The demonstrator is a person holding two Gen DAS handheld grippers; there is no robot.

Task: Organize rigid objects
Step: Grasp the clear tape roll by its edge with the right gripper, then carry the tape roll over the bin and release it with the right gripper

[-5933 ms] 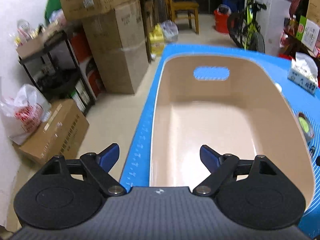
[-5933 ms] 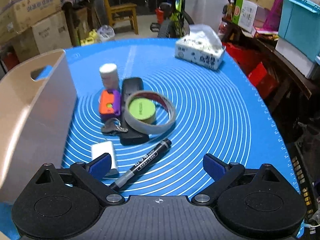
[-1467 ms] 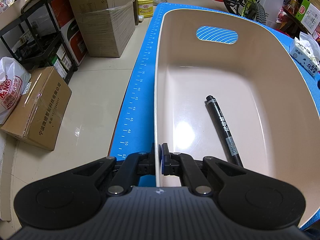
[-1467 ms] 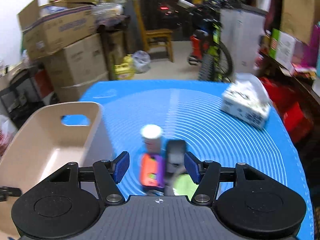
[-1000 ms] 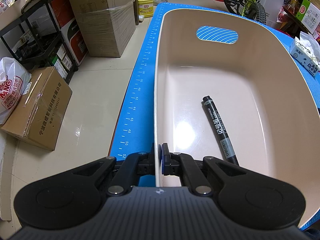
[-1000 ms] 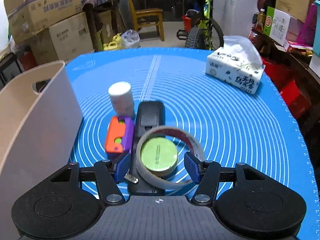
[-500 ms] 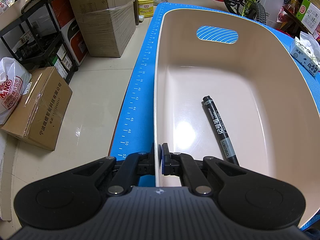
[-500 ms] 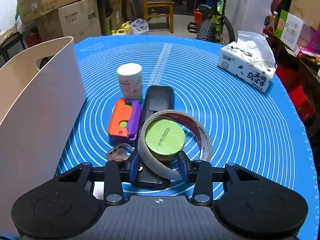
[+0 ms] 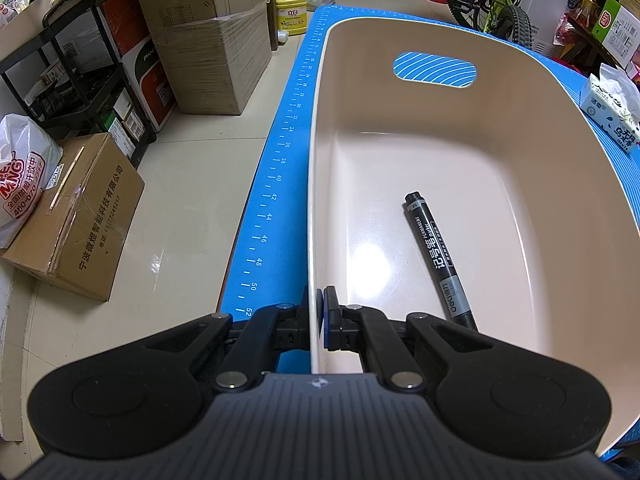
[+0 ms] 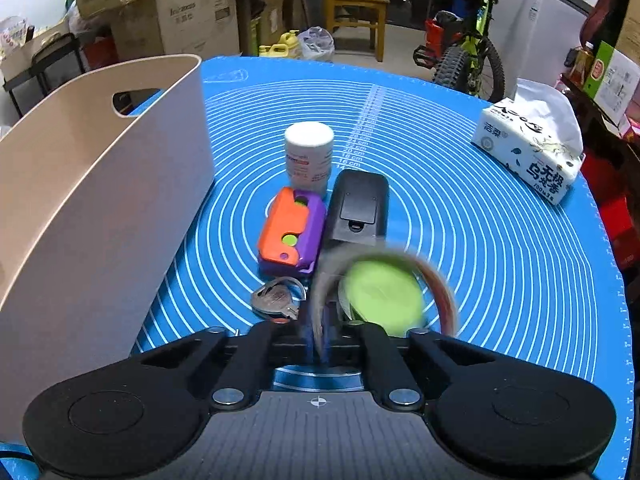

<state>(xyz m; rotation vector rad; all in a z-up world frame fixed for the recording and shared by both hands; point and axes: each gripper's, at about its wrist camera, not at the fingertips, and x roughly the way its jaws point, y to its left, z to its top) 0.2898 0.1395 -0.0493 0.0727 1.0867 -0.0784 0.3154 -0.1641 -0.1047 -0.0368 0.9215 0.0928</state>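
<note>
My left gripper [image 9: 320, 316] is shut on the near rim of the beige bin [image 9: 580, 184], one finger inside and one outside. A black marker [image 9: 438, 260] lies on the bin's floor. My right gripper [image 10: 318, 344] is shut on the wall of a grey tape ring [image 10: 320, 280], which is blurred and tilted. A green round tin [image 10: 384, 292] sits inside the ring. On the blue mat [image 10: 500, 260] lie an orange-purple box [image 10: 290, 230], a black remote [image 10: 358, 208], a white bottle [image 10: 309, 156] and keys [image 10: 276, 298]. The bin [image 10: 80, 208] stands to their left.
A tissue pack [image 10: 528, 152] lies at the mat's far right and also shows in the left wrist view [image 9: 614, 116]. Cardboard boxes [image 9: 76, 216], a black shelf [image 9: 80, 76] and a bicycle [image 10: 464, 56] stand around the table. The mat's left edge [image 9: 276, 184] borders open floor.
My right gripper has closed from wide around the tape ring to pinching its wall, and the ring and green tin are now moving and blurred. The left gripper and marker stay put.
</note>
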